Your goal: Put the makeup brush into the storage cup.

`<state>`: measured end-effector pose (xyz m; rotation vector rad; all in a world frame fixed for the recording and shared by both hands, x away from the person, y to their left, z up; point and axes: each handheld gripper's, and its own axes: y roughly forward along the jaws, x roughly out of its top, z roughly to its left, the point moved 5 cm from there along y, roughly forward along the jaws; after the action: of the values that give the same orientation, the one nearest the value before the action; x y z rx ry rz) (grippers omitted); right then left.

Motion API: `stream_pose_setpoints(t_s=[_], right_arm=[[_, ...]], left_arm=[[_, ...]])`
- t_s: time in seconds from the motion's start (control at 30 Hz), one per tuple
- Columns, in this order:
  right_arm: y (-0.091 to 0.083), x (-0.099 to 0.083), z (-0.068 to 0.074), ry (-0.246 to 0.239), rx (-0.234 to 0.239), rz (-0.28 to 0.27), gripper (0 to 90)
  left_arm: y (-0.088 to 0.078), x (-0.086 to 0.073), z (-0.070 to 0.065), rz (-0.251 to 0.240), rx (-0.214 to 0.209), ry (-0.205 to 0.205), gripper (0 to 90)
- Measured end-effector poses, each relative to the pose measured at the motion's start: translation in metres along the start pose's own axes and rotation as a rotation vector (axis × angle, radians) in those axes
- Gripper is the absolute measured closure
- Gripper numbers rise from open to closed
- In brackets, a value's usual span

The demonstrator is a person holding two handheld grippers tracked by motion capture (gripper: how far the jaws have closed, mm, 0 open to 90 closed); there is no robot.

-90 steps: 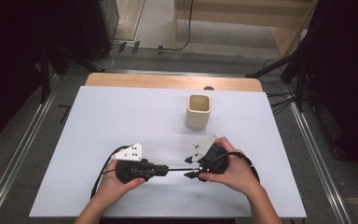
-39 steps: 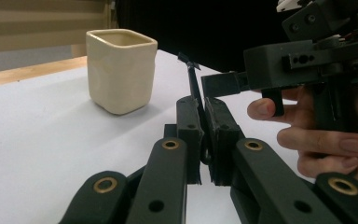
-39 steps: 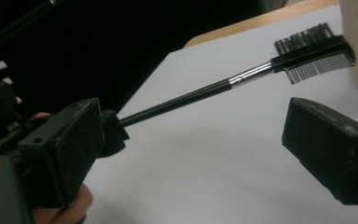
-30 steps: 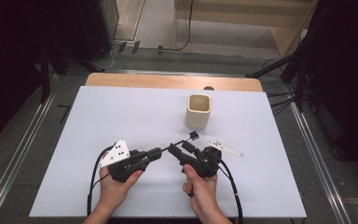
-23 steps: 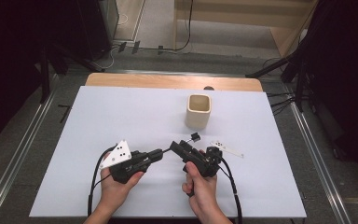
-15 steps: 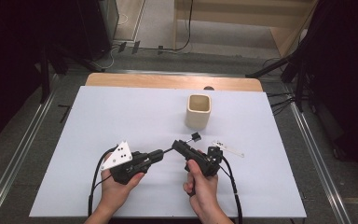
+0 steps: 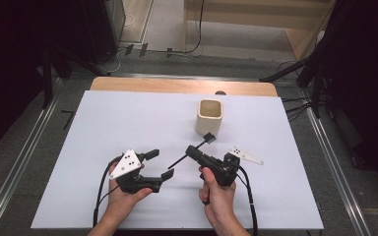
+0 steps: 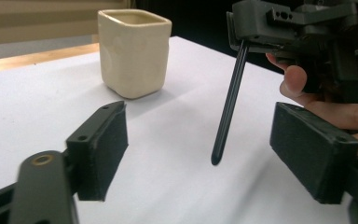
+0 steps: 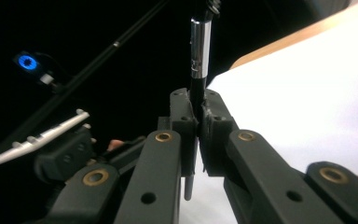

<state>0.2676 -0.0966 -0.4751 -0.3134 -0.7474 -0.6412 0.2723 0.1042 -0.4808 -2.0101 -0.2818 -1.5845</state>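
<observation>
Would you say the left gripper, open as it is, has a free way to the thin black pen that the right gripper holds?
Probably yes. The left gripper is open, and in its own view the thin black pen hangs tip-down between its jaws, clamped in the right gripper. Only bare white table lies between them.

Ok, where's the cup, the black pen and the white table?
cup (image 7: 209, 118), high view, on its front wall.
black pen (image 8: 228, 102), left gripper view, middle of its shaft.
white table (image 7: 128, 118), high view, a bare part.
</observation>
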Motion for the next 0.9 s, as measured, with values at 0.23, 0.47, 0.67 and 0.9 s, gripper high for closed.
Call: stream_pose_setpoints(t_s=[0.23, 0.47, 0.67, 0.9], right_arm=[[-0.003, 0.005, 0.001, -0.119, -0.072, 0.002, 87.2], [-0.005, 0.01, 0.004, -0.26, -0.144, 0.002, 87.2], [-0.006, 0.014, 0.005, -0.318, -0.174, 0.007, 87.2], [-0.008, 0.018, 0.0, -0.356, -0.216, 0.014, 87.1]], left_arm=[[-0.012, -0.005, 0.005, 0.002, -0.067, 0.009, 0.0], [-0.027, -0.009, 0.02, 0.001, -0.005, 0.011, 0.0], [-0.037, -0.012, 0.028, 0.001, 0.02, 0.013, 0.0], [-0.056, -0.017, 0.042, -0.02, 0.076, 0.017, 0.0]])
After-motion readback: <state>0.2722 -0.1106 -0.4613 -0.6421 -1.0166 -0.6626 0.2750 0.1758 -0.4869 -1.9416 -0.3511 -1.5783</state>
